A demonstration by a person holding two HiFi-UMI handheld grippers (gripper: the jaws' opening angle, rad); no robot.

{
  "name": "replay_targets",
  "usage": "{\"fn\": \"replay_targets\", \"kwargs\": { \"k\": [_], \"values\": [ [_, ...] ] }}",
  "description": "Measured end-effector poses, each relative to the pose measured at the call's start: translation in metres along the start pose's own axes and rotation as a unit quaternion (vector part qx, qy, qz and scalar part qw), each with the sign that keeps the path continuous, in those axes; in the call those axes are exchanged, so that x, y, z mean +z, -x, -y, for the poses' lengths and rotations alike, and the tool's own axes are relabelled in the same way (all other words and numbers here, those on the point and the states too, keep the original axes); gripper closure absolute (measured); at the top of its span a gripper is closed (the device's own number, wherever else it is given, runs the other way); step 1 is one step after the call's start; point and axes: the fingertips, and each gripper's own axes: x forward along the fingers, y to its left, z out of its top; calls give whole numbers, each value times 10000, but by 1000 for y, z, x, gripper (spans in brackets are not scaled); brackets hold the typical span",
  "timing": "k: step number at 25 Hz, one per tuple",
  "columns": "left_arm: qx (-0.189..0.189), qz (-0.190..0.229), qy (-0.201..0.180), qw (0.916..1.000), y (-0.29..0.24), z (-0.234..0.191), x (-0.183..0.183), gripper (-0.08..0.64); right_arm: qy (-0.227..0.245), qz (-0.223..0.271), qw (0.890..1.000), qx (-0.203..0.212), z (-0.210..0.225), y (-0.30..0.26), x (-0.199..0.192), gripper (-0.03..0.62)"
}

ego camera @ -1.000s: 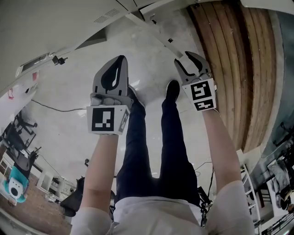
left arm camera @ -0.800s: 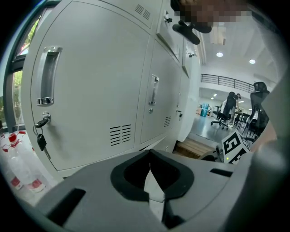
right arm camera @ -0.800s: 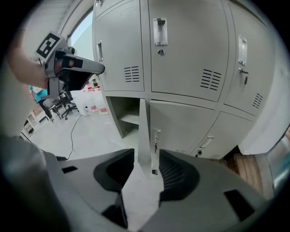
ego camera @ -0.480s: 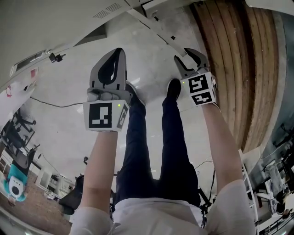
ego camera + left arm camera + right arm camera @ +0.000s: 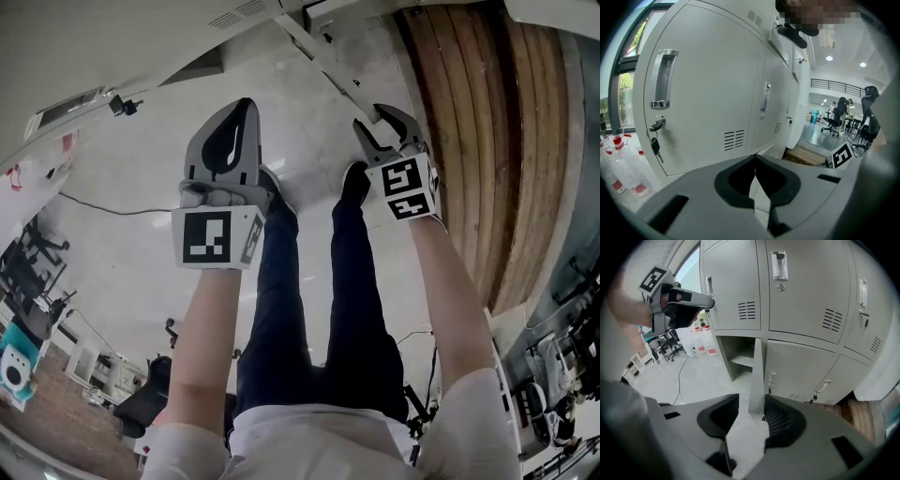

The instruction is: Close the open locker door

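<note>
The open locker door (image 5: pixel 757 373) of a lower grey compartment (image 5: pixel 740 357) stands edge-on toward me. In the head view it shows as a thin pale edge (image 5: pixel 328 61) running down to my right gripper (image 5: pixel 386 122). That right gripper (image 5: pixel 751 401) is open, and the door's edge lines up in the gap between its jaws, closer to the right one. Touch cannot be told. My left gripper (image 5: pixel 246 111) hangs to the left over the floor, shut and empty (image 5: pixel 754 161). It faces closed lockers (image 5: pixel 708 93).
Closed grey lockers (image 5: pixel 806 287) surround the open one; a key (image 5: pixel 655 145) hangs in one lock. Bottles (image 5: pixel 701 347) stand on the floor at the left. A cable (image 5: pixel 103 208) crosses the pale floor. A wooden platform (image 5: pixel 478 141) lies to the right. My legs stand below.
My right gripper has sunk a little and come up to the end of the door's edge. The left gripper has barely moved.
</note>
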Motion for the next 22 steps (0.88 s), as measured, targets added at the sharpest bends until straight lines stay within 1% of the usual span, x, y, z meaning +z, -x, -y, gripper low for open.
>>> {"fn": "replay_targets", "kwargs": {
  "k": [6, 9, 16, 18, 22],
  "values": [
    [131, 14, 62, 9999, 18, -17, -6, 552, -23, -65, 10000, 51, -21, -7, 2, 433],
    [188, 98, 168, 9996, 29, -25, -7, 553, 7, -100, 9999, 58, -32, -9, 4, 433],
    [311, 183, 193, 9992, 55, -43, -12, 552, -190, -128, 9997, -15, -60, -17, 12, 433],
    [348, 199, 190, 9990, 63, -50, -14, 553, -170, -138, 9998, 10, -70, -20, 15, 433],
    [479, 232, 313, 9981, 76, -63, -19, 552, -48, -172, 9998, 126, -89, -27, 19, 433]
  ]
}}
